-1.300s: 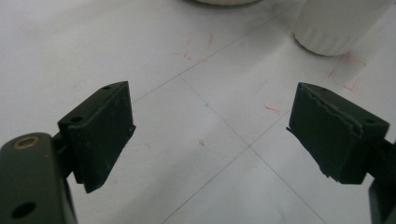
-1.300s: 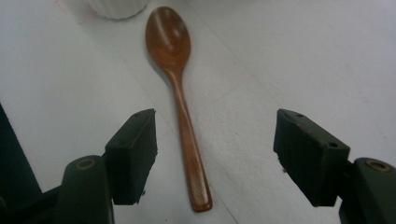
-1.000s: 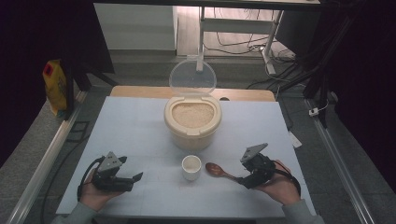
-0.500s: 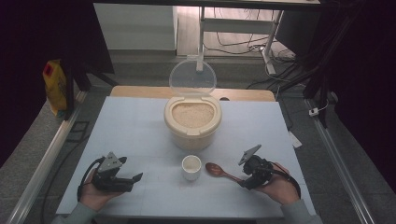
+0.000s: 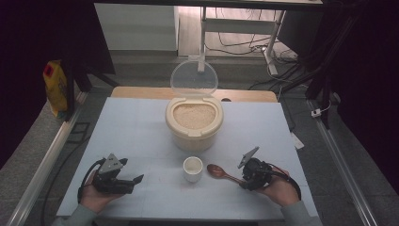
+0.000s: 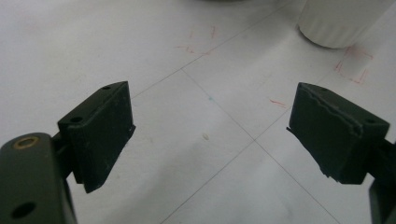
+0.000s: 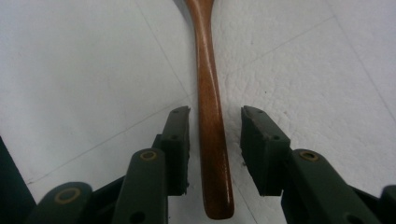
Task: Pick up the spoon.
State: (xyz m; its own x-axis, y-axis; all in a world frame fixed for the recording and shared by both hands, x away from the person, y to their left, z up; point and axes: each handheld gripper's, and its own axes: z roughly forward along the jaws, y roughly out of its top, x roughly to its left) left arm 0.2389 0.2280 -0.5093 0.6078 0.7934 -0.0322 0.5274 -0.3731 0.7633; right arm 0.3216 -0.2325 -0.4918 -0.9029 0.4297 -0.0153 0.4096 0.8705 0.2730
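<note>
A brown wooden spoon [image 5: 219, 172] lies on the white table, bowl toward a small white cup [image 5: 193, 168]. My right gripper [image 5: 243, 181] sits low over the end of its handle. In the right gripper view the spoon handle [image 7: 208, 93] runs between the two jaws of my right gripper [image 7: 215, 112], which have just been closing; a thin gap still shows on each side, so the gripper is open. At the front left, my left gripper [image 5: 132, 172] rests wide open with bare table between the jaws of the left gripper [image 6: 210, 116]. The cup [image 6: 336, 21] stands ahead of it to the right.
A cream rice container [image 5: 194, 120] filled with rice stands behind the cup, its clear lid [image 5: 194, 77] raised upright. A yellow bag [image 5: 55, 87] sits off the table at the left. Thin grid lines and red marks cross the table [image 5: 131, 127].
My right gripper has sunk a little onto the spoon handle and its jaws have narrowed around it. The left gripper has not moved.
</note>
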